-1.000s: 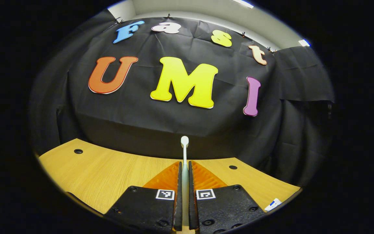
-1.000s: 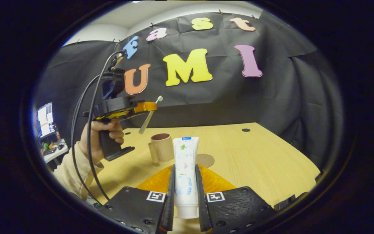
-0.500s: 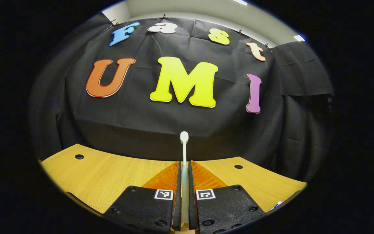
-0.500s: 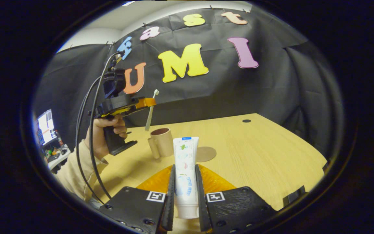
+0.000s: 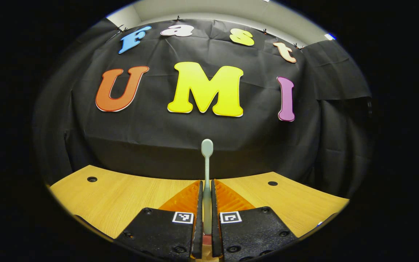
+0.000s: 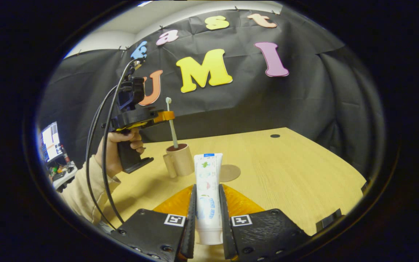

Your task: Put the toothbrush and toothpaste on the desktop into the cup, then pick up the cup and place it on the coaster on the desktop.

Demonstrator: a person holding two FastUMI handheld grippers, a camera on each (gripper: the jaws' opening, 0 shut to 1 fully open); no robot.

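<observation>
My left gripper (image 5: pixel 206 189) is shut on a pale toothbrush (image 5: pixel 207 160) that stands upright, head up. In the right gripper view that left gripper (image 6: pixel 166 116) hovers over a tan cup (image 6: pixel 179 160) with a handle, and the toothbrush (image 6: pixel 171 123) points its lower end into the cup's mouth. My right gripper (image 6: pixel 207 193) is shut on a white toothpaste tube (image 6: pixel 208 182), held upright above the desk's near side. A round brown coaster (image 6: pixel 230 172) lies flat just right of the cup.
The wooden desk (image 6: pixel 289 171) has small dark holes (image 6: pixel 275 136) near its far edge. A hand (image 6: pixel 122 145) in a pale sleeve holds the left gripper, with black cables hanging from it. A monitor (image 6: pixel 50 137) glows far left.
The left gripper turned the toothbrush from a slant to upright and brought its lower end down to the cup's mouth. The right gripper and toothpaste barely moved.
</observation>
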